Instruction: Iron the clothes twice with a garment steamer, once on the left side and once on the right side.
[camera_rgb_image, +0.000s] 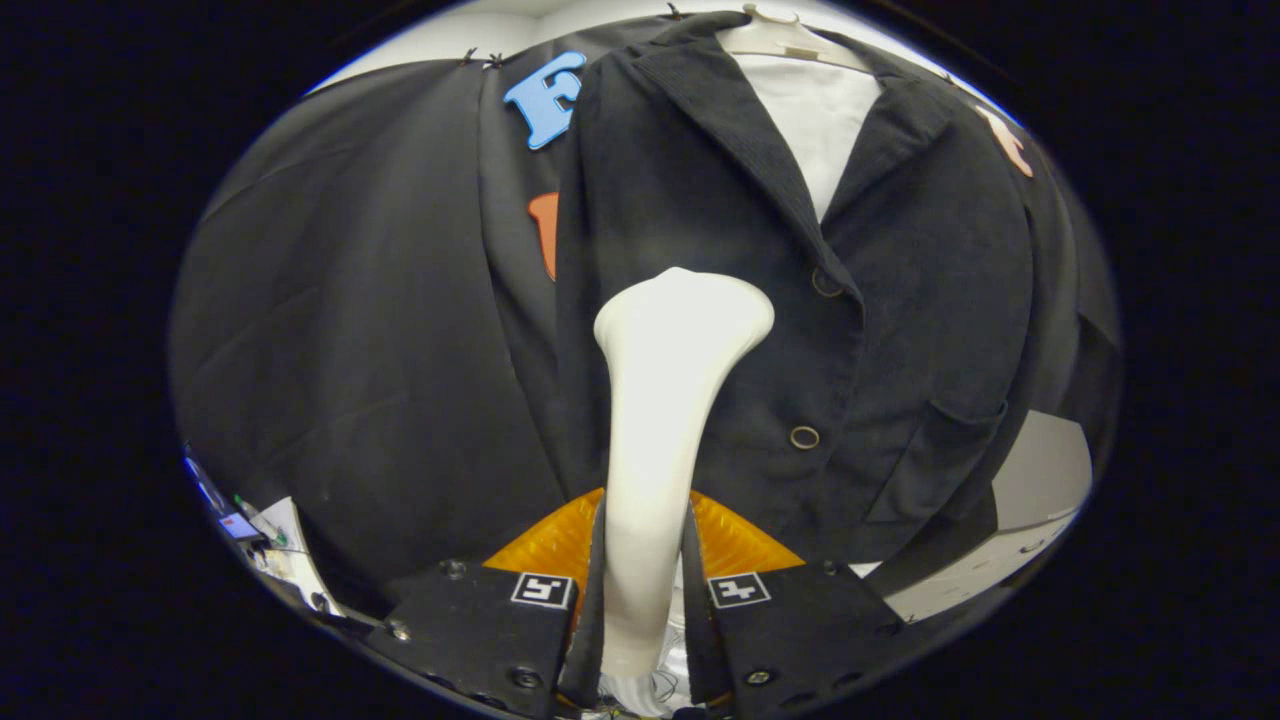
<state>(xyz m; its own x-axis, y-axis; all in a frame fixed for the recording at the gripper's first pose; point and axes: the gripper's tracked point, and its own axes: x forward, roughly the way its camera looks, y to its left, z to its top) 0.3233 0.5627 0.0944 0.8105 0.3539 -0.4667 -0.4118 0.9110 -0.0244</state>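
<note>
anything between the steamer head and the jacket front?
Nothing visible. The gripper is shut on the white steamer, whose head points at the dark jacket on its hanger, left of the buttons. Whether it touches the cloth I cannot tell.

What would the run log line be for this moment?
gripper: shut on white steamer | steamer head: at hanging black corduroy jacket, left of its buttons | phase: steaming

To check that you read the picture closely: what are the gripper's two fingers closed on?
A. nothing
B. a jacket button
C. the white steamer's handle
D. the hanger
C: both fingers of the gripper press on the white steamer, whose head stands before the dark jacket.
</note>
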